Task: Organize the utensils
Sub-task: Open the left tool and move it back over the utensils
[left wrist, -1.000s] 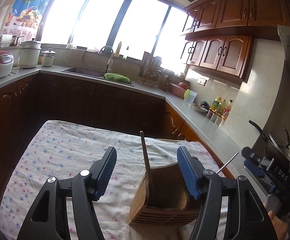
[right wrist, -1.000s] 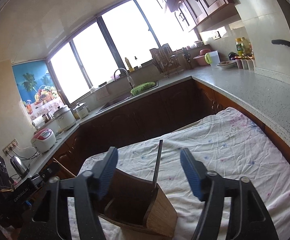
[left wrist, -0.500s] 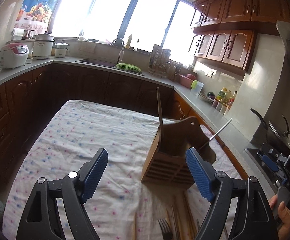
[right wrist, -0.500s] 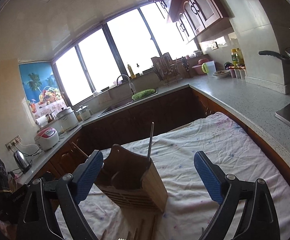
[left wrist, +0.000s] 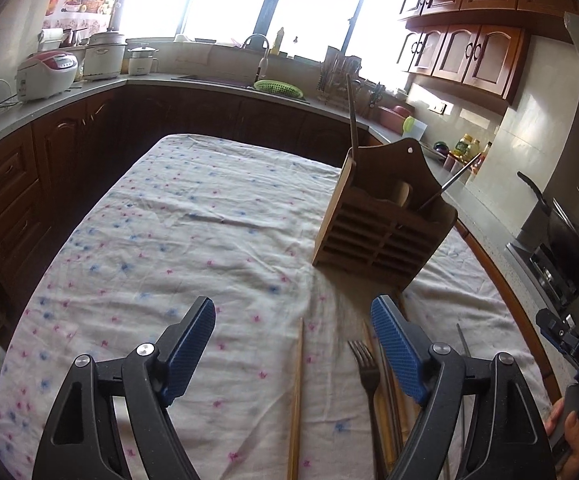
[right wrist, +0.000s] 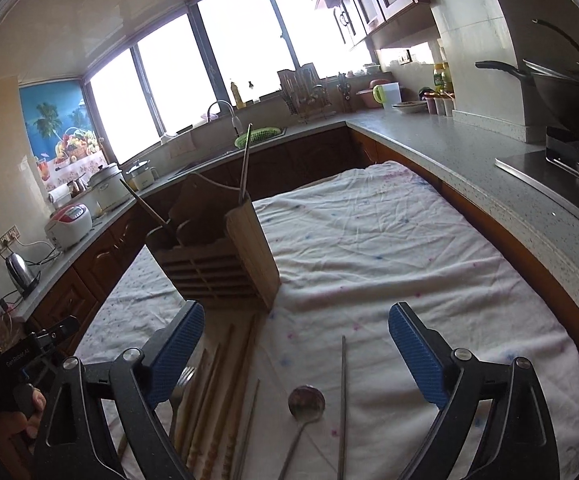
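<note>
A wooden utensil holder (left wrist: 385,216) stands on the cloth-covered table and shows in both views (right wrist: 217,256). One wooden chopstick (left wrist: 352,112) and one metal chopstick (left wrist: 455,180) stick out of it. On the cloth in front lie a wooden chopstick (left wrist: 295,400), a fork (left wrist: 367,380), several wooden chopsticks (right wrist: 213,392), metal chopsticks (right wrist: 342,400) and a spoon (right wrist: 306,402). My left gripper (left wrist: 293,344) is open and empty above the loose utensils. My right gripper (right wrist: 295,348) is open and empty above the spoon.
The flowered cloth (left wrist: 161,224) covers the table. Kitchen counters with dark cabinets (left wrist: 49,148) run around it, bearing rice cookers (left wrist: 45,74), a sink (left wrist: 249,80) and a green basket. A stove with a wok (right wrist: 561,84) is at the right.
Both grippers have drawn back and up from the holder, staying open. The loose utensils on the cloth have come into view below them.
</note>
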Motion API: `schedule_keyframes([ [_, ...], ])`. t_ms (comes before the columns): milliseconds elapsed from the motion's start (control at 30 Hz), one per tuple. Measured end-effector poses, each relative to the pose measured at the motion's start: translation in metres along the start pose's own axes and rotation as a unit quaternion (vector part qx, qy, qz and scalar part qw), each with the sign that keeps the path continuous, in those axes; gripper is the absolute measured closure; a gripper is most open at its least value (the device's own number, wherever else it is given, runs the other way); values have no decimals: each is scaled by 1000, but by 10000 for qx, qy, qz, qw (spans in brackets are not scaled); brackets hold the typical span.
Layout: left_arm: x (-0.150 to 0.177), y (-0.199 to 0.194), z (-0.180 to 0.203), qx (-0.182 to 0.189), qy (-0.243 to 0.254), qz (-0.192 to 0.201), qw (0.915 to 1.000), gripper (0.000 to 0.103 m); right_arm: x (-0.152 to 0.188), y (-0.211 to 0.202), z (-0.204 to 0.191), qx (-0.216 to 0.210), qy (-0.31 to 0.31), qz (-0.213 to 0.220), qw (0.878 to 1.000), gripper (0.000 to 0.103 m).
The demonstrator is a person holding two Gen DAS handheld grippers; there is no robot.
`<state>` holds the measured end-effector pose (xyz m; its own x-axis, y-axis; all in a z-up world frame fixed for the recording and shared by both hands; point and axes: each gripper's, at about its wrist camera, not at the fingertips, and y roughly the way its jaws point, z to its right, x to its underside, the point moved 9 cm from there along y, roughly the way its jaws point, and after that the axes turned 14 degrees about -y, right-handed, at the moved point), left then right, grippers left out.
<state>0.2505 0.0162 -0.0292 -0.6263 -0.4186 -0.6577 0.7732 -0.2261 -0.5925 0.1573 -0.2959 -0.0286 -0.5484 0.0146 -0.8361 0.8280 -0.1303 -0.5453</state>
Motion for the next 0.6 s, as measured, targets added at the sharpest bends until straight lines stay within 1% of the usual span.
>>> schedule_keyframes([
  [100,7,1,-8,-69,-69,-160,9998,23,18,1,5,18,44,-190,9998,8],
  [267,16,9,-14,-248,-34,-364,9990,23,40,5,11,55,124,-412,9991,8],
  [433,25,24,-11,-323,108,-573,9978,24,50,10,15,82,175,-566,9982,8],
  [600,30,38,-4,-381,278,-703,9964,24,54,16,16,88,165,-634,9978,8],
])
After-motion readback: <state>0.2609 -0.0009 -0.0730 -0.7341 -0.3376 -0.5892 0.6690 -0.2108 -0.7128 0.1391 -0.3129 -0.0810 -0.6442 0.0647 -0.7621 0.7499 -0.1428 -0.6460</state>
